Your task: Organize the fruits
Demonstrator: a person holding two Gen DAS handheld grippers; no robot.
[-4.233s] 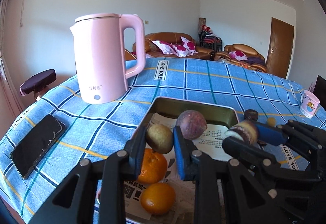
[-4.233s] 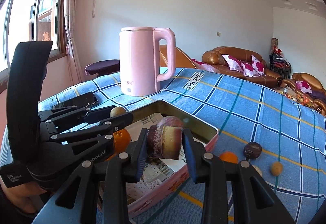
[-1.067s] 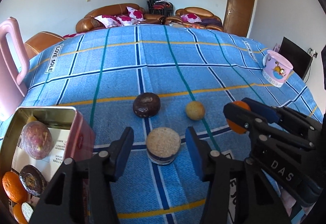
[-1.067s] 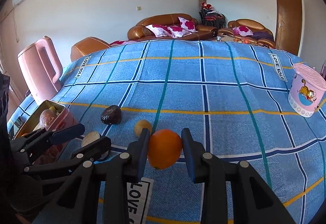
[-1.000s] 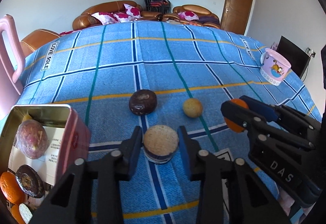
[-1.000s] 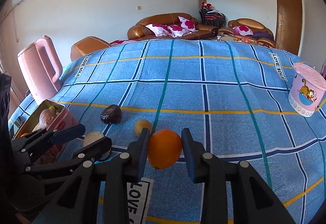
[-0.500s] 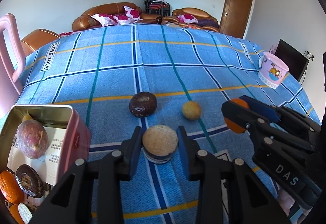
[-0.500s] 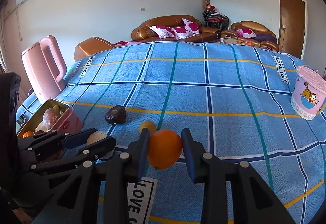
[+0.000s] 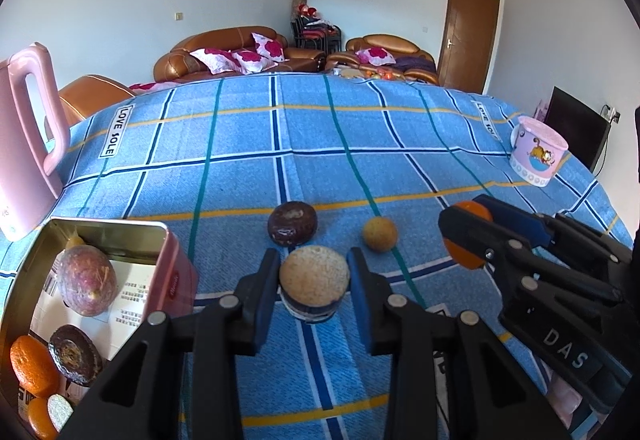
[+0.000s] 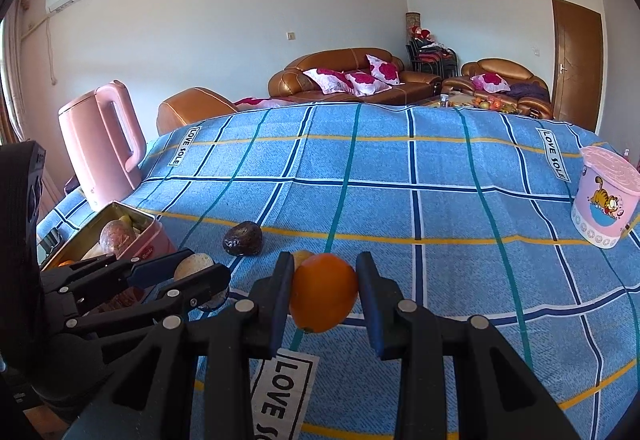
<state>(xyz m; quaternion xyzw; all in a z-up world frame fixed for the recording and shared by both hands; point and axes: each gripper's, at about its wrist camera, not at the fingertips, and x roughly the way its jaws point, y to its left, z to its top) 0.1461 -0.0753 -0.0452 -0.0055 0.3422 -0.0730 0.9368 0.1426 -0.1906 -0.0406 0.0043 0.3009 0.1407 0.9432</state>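
The round tan-topped fruit with a dark rind [image 9: 314, 286] sits clamped between the blue pads of the left gripper [image 9: 313, 294], low over the blue checked tablecloth [image 9: 248, 175]. A second ago those tongs stood wide around it; they have since narrowed onto its sides, so by my reading the pick is made and the carry to the tin comes next. The right gripper [image 10: 323, 296] holds a smooth round orange [image 10: 323, 292] in a narrow grip, just as it did a second back.

The open pink metal tin [image 9: 172, 284] lies just left of the left gripper and already holds a mottled purple passion fruit [image 9: 87, 280], a cut dark fruit and oranges. Two pieces remain loose on the cloth: a dark wrinkled brown fruit [image 9: 293, 223] and a small yellow round fruit [image 9: 380, 234], both just beyond the held one. A pink electric kettle [image 10: 105, 143] stands behind the tin, and a pink cartoon-printed cup [image 10: 606, 195] is well apart to the right. The near wall of the tin is what the left load must clear.
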